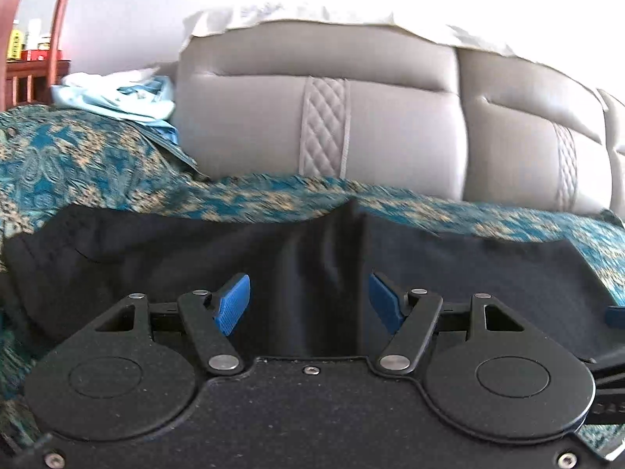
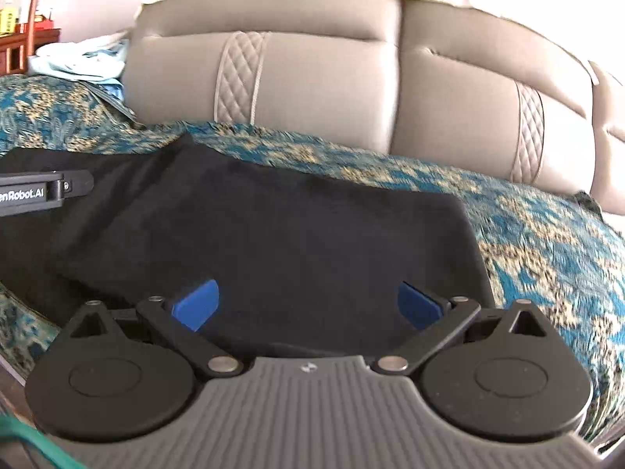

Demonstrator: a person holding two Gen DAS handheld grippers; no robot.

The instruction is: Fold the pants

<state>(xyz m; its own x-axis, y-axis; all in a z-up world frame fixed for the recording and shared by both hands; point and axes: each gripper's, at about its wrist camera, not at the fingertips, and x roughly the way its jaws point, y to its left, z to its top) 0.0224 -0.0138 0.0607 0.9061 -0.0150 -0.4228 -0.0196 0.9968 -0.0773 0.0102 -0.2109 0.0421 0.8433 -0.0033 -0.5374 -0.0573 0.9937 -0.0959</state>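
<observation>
Black pants (image 1: 175, 246) lie flat on a teal and gold patterned cover, spread from left to right in front of a sofa back. They also fill the middle of the right wrist view (image 2: 273, 226). My left gripper (image 1: 308, 303) is open, its blue pads low over the cloth with a raised fold of the pants between them. My right gripper (image 2: 308, 305) is open just above the near right part of the pants. Neither holds anything. The body of the left gripper (image 2: 43, 191) shows at the left edge of the right wrist view.
The patterned cover (image 2: 527, 234) runs over the seat. A grey padded sofa back (image 1: 351, 117) stands behind the pants. Light blue and white clothes (image 1: 117, 97) are piled at the back left. A wooden shelf (image 1: 23, 74) stands at the far left.
</observation>
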